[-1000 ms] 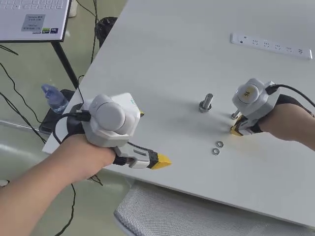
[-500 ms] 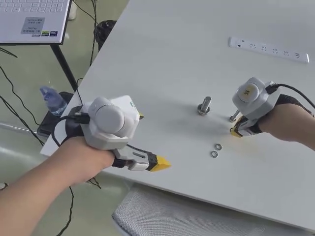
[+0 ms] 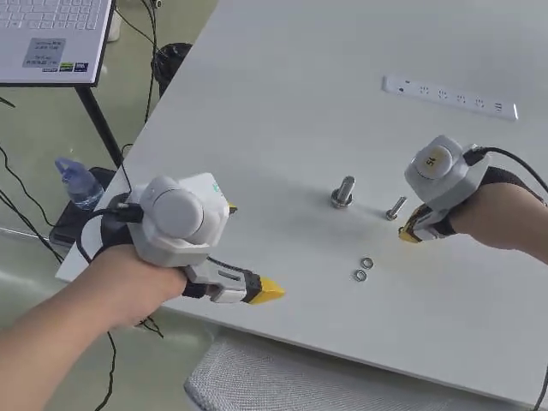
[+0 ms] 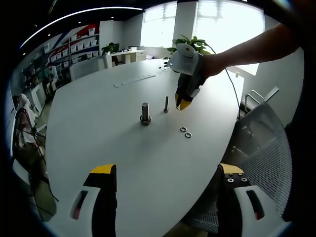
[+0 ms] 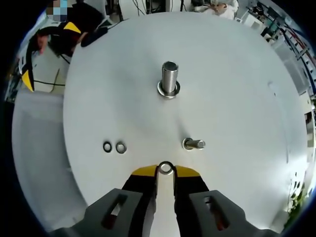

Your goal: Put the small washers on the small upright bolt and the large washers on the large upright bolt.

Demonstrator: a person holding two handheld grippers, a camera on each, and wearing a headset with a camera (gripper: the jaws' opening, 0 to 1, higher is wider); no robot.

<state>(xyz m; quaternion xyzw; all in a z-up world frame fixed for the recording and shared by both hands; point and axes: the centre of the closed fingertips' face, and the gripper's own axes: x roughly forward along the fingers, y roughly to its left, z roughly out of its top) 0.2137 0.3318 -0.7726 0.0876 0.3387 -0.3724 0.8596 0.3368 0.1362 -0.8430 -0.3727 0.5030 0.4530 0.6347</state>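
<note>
Steel washer [image 5: 166, 168] is sitting pinched in my right gripper [image 5: 166, 174], jaws standing nearly together on it, just beside the small bolt [image 5: 193, 144]; nothing is showing threaded there yet; two loose washers [image 5: 120, 147] are lying on the table [image 5: 237, 74]; whether the large bolt [image 5: 169, 79] is carrying any, I cannot tell; my left gripper [image 4: 165, 170] is hanging wide open and empty over the near edge; bare tabletop is giving me room around both bolts.

The place reads as an open-plan office or lab. A large white oval table [image 3: 282, 103] carries a long white power strip [image 3: 449, 97]. A grey mesh office chair [image 4: 266, 143] stands at the table's edge, and an open silver laptop [image 3: 51, 38] sits on a stand beside it. Wall shelves of boxes [image 4: 84, 42] line the bright, windowed room.
</note>
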